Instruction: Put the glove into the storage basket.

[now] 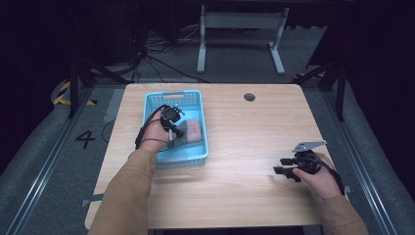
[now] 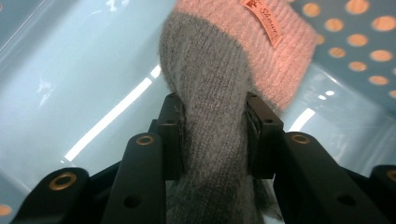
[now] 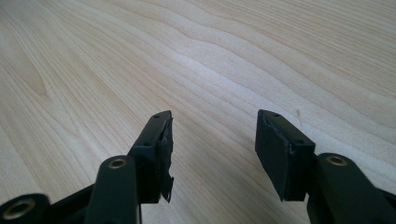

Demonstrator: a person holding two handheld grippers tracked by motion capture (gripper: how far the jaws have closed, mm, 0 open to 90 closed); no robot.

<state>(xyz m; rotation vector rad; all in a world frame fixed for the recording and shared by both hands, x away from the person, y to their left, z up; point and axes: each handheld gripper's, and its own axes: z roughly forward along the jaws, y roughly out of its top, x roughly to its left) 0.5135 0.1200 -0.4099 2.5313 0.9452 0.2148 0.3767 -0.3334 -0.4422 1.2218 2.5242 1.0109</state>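
Sock (image 2: 210,93) sits pinched at its grey end in my left gripper (image 2: 214,135), low inside the basket (image 1: 152,105) at ten o'clock, my right gripper (image 3: 214,140) gaping idle at four, so next I judge release or lift.

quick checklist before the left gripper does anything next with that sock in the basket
1. Left gripper pads pressed on the grey part of the sock: ok.
2. Sock inside the blue basket: ok.
3. Sock's pink cuff free of the basket wall: cannot tell.
4. Right gripper open with nothing between its jaws: ok.
5. Right gripper away from the basket, over bare table: ok.
6. Grip deep enough to keep the sock from slipping: cannot tell.
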